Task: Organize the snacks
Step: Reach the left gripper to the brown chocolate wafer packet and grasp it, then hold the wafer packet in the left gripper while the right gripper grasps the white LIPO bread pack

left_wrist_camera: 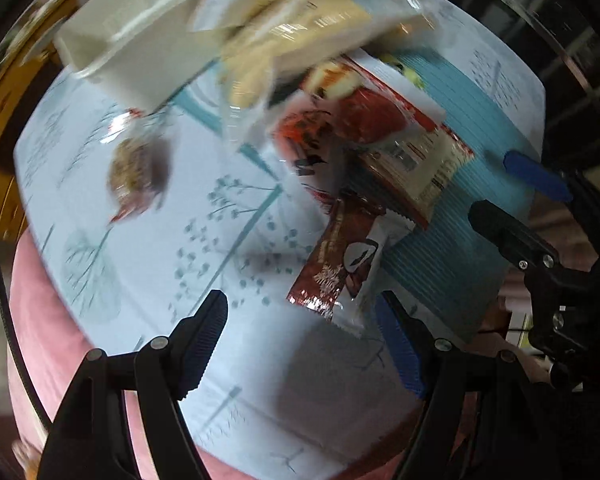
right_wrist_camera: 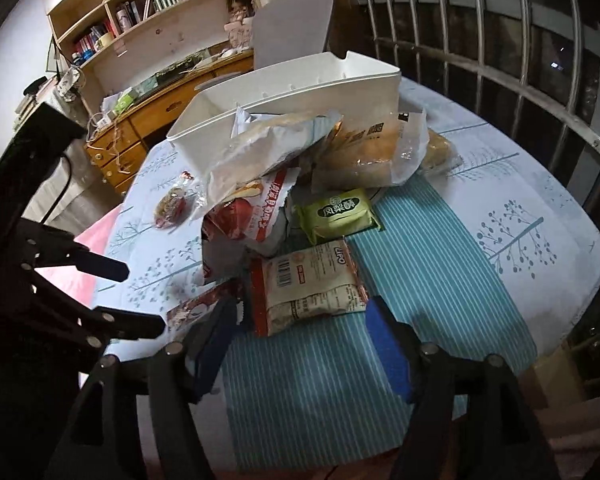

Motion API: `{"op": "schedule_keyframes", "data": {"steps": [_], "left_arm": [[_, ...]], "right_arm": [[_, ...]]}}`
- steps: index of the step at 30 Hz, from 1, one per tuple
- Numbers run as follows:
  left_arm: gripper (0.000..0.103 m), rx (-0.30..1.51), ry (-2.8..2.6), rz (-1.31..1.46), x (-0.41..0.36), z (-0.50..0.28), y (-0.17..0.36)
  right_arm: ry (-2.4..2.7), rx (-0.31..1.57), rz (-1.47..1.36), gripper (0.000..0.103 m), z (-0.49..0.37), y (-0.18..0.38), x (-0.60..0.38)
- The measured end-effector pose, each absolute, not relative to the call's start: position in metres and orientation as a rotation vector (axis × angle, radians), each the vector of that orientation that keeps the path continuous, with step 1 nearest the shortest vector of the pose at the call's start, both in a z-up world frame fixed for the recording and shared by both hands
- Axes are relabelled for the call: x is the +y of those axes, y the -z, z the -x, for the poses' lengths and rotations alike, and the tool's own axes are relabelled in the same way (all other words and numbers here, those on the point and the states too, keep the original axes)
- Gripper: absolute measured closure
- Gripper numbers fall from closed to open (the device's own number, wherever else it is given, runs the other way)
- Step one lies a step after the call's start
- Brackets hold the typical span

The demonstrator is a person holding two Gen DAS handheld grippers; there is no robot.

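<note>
A pile of snack packets lies on a round table with a blue-patterned cloth (right_wrist_camera: pixel 500 184). A white bin (right_wrist_camera: pixel 292 92) stands behind the pile; it also shows in the left wrist view (left_wrist_camera: pixel 112 48). My left gripper (left_wrist_camera: pixel 304 344) is open just above the near end of a brown bar packet (left_wrist_camera: pixel 336 264). My right gripper (right_wrist_camera: pixel 304 340) is open, near a beige-and-red LIPO packet (right_wrist_camera: pixel 308 288). A green packet (right_wrist_camera: pixel 336 216), a red-and-white bag (right_wrist_camera: pixel 256 216) and a small round snack (right_wrist_camera: pixel 172 204) lie nearby.
A desk with drawers (right_wrist_camera: pixel 140 128) and bookshelves (right_wrist_camera: pixel 152 4) stand behind the table. A chair back (right_wrist_camera: pixel 292 24) is behind the bin. Window bars (right_wrist_camera: pixel 500 60) run along the right. A pink surface (left_wrist_camera: pixel 40 340) lies below the table's left edge.
</note>
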State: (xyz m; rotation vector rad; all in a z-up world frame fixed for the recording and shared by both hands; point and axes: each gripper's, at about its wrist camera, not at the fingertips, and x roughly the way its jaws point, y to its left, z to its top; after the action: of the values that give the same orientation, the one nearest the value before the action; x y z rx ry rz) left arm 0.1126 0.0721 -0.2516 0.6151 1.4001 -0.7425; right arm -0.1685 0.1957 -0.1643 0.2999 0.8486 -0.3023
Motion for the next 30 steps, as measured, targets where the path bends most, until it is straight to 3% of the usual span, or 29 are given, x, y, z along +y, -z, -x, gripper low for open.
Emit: {"op": "schedule_keyframes", "data": {"steps": [3, 10, 19, 30], "left_arm": [[0.028, 1.391, 0.794, -0.649, 0.065, -0.112, 0.264], [0.035, 1.266, 0.878, -0.746, 0.044, -0.109, 0.270], [0.063, 1.292, 0.929, -0.740, 0.037, -0.106, 0.281], [0.068, 1.302, 0.936, -0.697, 0.054, -0.105, 0.273]], "right_arm": [[0.333, 0.845, -0.279, 0.027, 0.167, 0.170, 0.198], [0.369, 0.847, -0.226, 0.027, 0.158, 0.182, 0.196], [0.325, 0.859, -0.221, 0.027, 0.140, 0.191, 0.193], [0.337, 0.908, -0.220, 0.027, 0.124, 0.204, 0.185]]}}
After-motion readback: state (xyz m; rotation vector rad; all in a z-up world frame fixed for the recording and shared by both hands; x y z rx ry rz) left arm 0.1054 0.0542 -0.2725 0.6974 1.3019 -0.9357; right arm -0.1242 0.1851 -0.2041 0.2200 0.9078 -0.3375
